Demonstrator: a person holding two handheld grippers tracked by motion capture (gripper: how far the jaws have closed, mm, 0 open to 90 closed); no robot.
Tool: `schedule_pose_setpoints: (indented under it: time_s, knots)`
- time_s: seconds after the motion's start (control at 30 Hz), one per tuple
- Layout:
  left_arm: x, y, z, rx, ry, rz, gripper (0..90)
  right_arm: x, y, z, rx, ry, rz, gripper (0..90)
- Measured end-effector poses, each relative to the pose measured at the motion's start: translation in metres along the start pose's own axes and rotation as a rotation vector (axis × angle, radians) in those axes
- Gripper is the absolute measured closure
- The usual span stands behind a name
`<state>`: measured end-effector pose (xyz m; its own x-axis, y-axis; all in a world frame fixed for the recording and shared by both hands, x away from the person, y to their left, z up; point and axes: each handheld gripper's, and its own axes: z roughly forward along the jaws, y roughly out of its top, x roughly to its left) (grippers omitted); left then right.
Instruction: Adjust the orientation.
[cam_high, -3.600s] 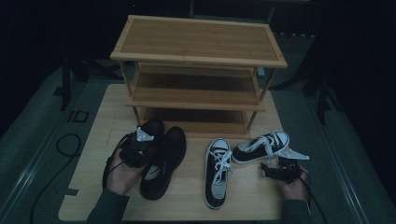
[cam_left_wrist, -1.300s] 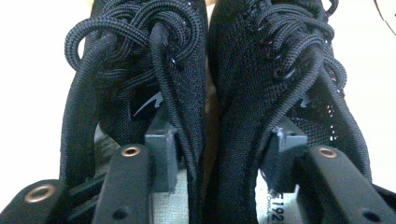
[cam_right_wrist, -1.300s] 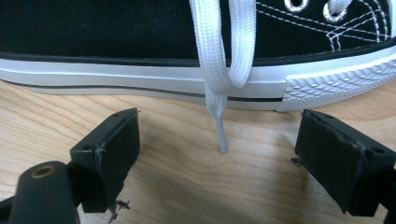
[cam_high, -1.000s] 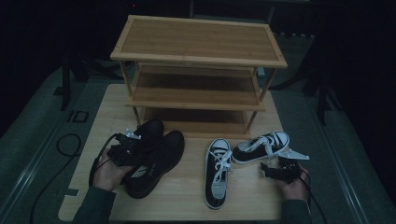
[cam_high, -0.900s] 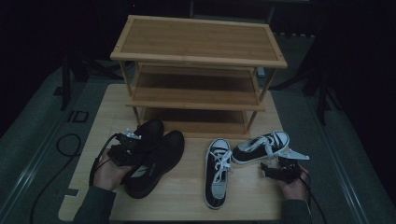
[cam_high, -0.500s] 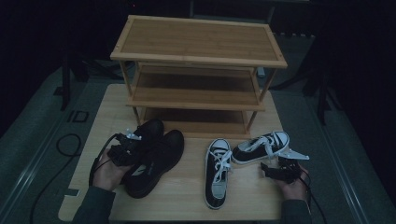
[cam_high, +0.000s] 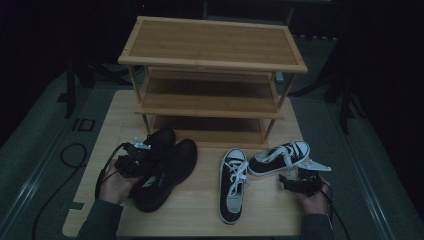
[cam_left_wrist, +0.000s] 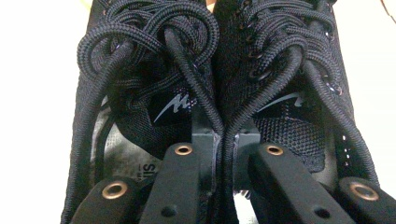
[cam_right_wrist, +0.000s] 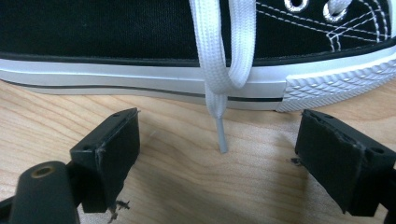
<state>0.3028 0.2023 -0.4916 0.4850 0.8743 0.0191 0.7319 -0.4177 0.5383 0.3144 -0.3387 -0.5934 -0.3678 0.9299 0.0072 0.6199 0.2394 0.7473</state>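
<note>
Two black lace-up shoes (cam_high: 170, 172) lie side by side on the left of the wooden table (cam_high: 200, 217). My left gripper (cam_high: 142, 159) reaches into them from the heel end. In the left gripper view one jaw sits inside each shoe (cam_left_wrist: 140, 93), and the left gripper (cam_left_wrist: 224, 142) has just been closing and now pinches the two inner collars together. A black-and-white sneaker (cam_high: 279, 157) lies at the right, its mate (cam_high: 232, 185) beside it. My right gripper (cam_high: 290, 181) stands open in front of the sneaker's sole (cam_right_wrist: 140, 77), with a white lace tip (cam_right_wrist: 222, 140) between the jaws of the right gripper (cam_right_wrist: 219, 158).
A three-tier bamboo shoe rack (cam_high: 212, 45) stands at the back of the table, its shelves bare. Cables trail off the table's left side (cam_high: 70, 155). Dark floor surrounds the table.
Since the oldest frame my left hand has shifted down and left, and the black pair has swung with it. Over the last second nothing visibly moved. The right hand has kept still.
</note>
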Motion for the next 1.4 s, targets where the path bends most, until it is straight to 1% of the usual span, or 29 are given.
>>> schedule_pose_setpoints:
  time_s: [0.1,0.33,0.57,0.77,1.07,1.4]
  knots:
    - [-0.001,0.002,-0.002,0.007,0.002,0.008,84.5,0.0,0.0,0.0,0.0,0.0,0.0,13.7]
    - [-0.002,0.004,-0.003,-0.005,0.0,-0.013,84.6,0.0,0.0,0.0,0.0,0.0,0.0,13.7]
    - [-0.005,0.007,-0.004,-0.008,0.008,-0.015,84.6,0.0,0.0,0.0,0.0,0.0,0.0,13.7]
    - [-0.006,0.01,-0.005,-0.004,0.005,-0.006,84.6,0.0,0.0,0.0,0.0,0.0,0.0,13.7]
    - [-0.009,0.018,-0.009,-0.018,0.006,-0.004,84.6,0.0,0.0,0.0,0.0,0.0,0.0,13.7]
    - [-0.014,0.026,-0.007,-0.023,0.003,0.0,84.6,0.0,0.0,0.0,0.0,0.0,0.001,13.7]
